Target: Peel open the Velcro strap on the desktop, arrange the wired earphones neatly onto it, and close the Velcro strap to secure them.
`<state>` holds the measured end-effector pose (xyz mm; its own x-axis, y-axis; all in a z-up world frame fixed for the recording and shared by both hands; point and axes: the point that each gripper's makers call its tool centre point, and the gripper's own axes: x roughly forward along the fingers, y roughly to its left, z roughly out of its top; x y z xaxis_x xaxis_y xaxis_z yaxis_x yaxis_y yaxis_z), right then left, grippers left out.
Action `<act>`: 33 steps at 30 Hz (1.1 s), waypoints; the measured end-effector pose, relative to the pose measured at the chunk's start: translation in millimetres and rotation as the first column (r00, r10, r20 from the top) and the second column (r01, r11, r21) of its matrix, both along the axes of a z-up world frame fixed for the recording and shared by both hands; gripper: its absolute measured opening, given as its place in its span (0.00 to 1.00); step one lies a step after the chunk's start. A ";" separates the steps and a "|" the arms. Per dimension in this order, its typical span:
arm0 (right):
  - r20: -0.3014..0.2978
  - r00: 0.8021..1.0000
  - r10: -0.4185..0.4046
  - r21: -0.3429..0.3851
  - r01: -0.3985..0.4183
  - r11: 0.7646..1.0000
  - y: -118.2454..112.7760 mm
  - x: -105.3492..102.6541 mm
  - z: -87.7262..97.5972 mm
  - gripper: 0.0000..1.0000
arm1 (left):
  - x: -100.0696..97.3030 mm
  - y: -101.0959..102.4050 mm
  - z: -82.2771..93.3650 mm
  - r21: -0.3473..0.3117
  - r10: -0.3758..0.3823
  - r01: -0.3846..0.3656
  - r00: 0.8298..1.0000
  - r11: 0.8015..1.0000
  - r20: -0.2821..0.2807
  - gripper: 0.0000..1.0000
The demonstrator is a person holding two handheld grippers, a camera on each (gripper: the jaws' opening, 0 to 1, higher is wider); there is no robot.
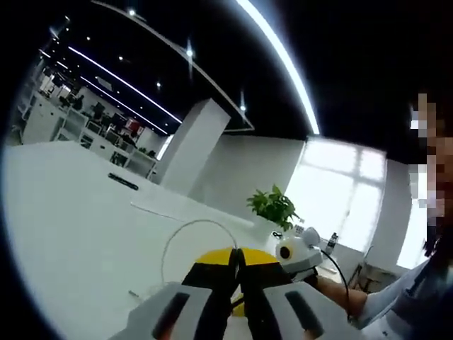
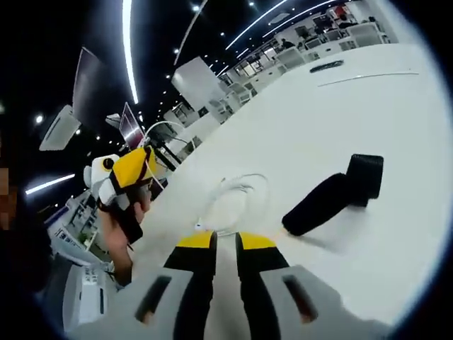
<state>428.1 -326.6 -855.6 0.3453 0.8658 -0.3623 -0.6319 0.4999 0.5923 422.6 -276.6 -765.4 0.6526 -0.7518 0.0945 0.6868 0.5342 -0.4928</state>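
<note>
In the left gripper view, the left gripper (image 1: pixel 236 256) rises from the bottom centre with its yellow-tipped grey jaws pressed together, and a thin white earphone cable (image 1: pixel 185 232) arcs up from between them, looping over the smooth white desktop (image 1: pixel 71 212) at centre left. A leafy green potted plant (image 1: pixel 272 205) stands at centre right of that frame.

In the right gripper view, the right gripper (image 2: pixel 226 243) sits at bottom centre, its yellow-tipped jaws slightly apart and holding nothing. Just above them the white wired earphones (image 2: pixel 237 198) lie in a loose coil on the desktop. The black Velcro strap (image 2: pixel 333 195) lies to the right of the coil, one end curled upward. The left gripper shows at centre left, held in a hand (image 2: pixel 120 234)
</note>
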 end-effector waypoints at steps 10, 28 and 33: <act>-0.081 0.997 -0.022 0.081 0.028 0.996 -2.2 9.0 8.6 0.13 | -3.8 3.5 8.2 -0.003 -0.010 0.011 1.000 1.000 0.013 0.06; -0.139 0.987 -0.085 0.029 0.090 0.996 4.2 29.2 -3.3 0.11 | -13.5 0.3 8.1 0.002 -0.043 0.043 0.999 0.999 0.012 0.06; -0.128 0.986 -0.110 -0.003 0.111 0.994 4.5 29.0 -9.1 0.07 | -14.2 1.4 4.7 0.009 -0.036 0.036 0.999 0.999 0.001 0.06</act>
